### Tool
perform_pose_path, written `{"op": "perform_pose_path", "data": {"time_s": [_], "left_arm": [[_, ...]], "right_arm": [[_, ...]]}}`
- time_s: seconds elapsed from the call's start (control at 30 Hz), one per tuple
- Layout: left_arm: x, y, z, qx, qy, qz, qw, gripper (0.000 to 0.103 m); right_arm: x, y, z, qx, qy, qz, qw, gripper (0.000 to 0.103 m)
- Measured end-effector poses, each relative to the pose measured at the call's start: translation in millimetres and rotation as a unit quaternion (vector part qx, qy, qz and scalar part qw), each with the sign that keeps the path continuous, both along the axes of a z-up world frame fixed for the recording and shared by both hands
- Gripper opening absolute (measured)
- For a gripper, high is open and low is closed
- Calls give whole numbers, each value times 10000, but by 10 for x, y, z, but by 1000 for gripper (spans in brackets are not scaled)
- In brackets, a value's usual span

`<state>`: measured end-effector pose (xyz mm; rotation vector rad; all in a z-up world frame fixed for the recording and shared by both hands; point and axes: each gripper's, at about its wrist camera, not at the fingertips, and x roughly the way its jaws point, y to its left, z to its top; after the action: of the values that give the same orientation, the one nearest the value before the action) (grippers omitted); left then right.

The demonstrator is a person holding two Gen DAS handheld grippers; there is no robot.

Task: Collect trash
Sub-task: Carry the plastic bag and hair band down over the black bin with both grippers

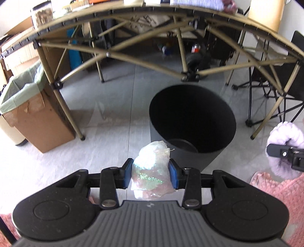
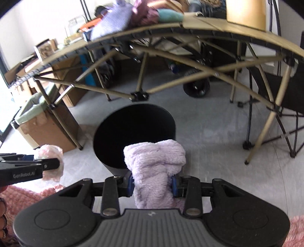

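- Left wrist view: the left gripper (image 1: 151, 173) is clamped on a crumpled clear plastic wrapper (image 1: 152, 171), its blue pads pressing both sides; the wrapper sits just short of the near rim of the black bin (image 1: 191, 121), whose round mouth gapes wide and dark; bare grey floor (image 1: 106, 106) lies open to the left of the bin, up to the lined cardboard box (image 1: 36, 117) by a leg of the folding surface (image 1: 152, 11); the right gripper (image 1: 285, 153) shows at the right edge with lilac fluff.
- Right wrist view: the right gripper (image 2: 153, 183) is closed on a lilac fluffy cloth (image 2: 155, 167), which overlaps the bin's (image 2: 133, 133) near rim; the left gripper (image 2: 28, 168) enters from the left edge; open floor (image 2: 209, 144) spreads right of the bin toward the surface's (image 2: 209, 28) legs.
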<state>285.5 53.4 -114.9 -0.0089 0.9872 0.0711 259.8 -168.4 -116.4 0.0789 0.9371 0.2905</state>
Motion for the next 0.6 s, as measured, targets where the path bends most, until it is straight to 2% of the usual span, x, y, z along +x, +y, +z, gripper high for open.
{"op": "perform_pose_path", "data": {"time_s": [0.27, 0.6], "left_arm": [[88, -23, -130, 9, 364, 55, 9993, 39], [237, -20, -177, -92, 588, 86, 9982, 39]], "right_arm": [[77, -48, -102, -32, 162, -76, 9998, 35], [202, -55, -128, -6, 261, -153, 9995, 35]]}}
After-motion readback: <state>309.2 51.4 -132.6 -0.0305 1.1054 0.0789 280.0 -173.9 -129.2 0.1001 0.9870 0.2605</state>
